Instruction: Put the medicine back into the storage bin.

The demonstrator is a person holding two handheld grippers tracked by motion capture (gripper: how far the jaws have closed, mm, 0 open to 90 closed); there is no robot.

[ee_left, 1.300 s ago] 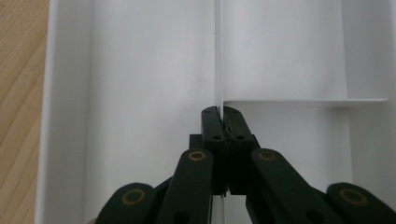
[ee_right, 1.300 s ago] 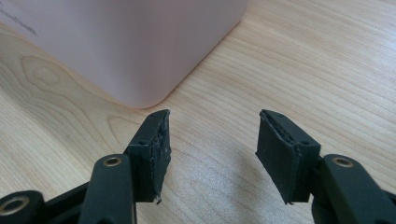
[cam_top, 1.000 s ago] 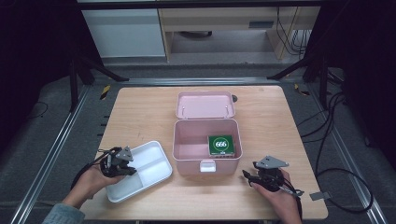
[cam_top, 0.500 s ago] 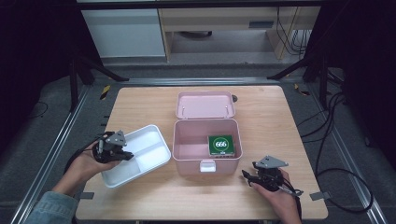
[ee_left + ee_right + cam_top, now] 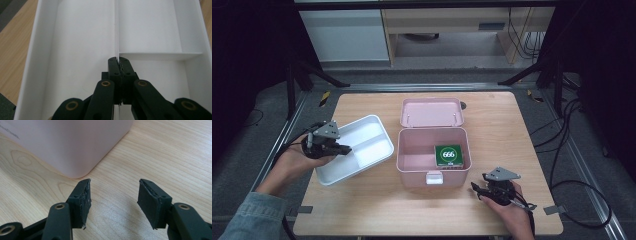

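- A wooden table [image 5: 507, 125] is carrying a pink box [image 5: 433, 165] near its middle, its lid [image 5: 432, 112] lying open behind it toward the far edge.
- Inside the box, a green packet [image 5: 448, 154] marked with white "666" is lying flat at the right side of the floor, near the right wall.
- A white latch [image 5: 434, 177] is sitting at the middle of the box's front wall.
- A white divided tray [image 5: 371, 147] is sitting left of the box, turned at an angle to the table's edges, with its near left end reaching the table's left edge.
- The left gripper [image 5: 343, 148] is gripping the tray, held in the person's left hand [image 5: 294, 159].
- In the left gripper view, its jaws are pressing together on the tray's thin central divider [image 5: 116, 30], right where a cross wall [image 5: 160, 53] is branching off to one side.
- The right gripper [image 5: 478, 188] is resting low over the table in the person's right hand [image 5: 512, 212], near the box's front right corner.
- In the right gripper view, its jaws are standing well apart with nothing between them, bare wood beneath and the pink box's rounded corner [image 5: 75, 170] just ahead.
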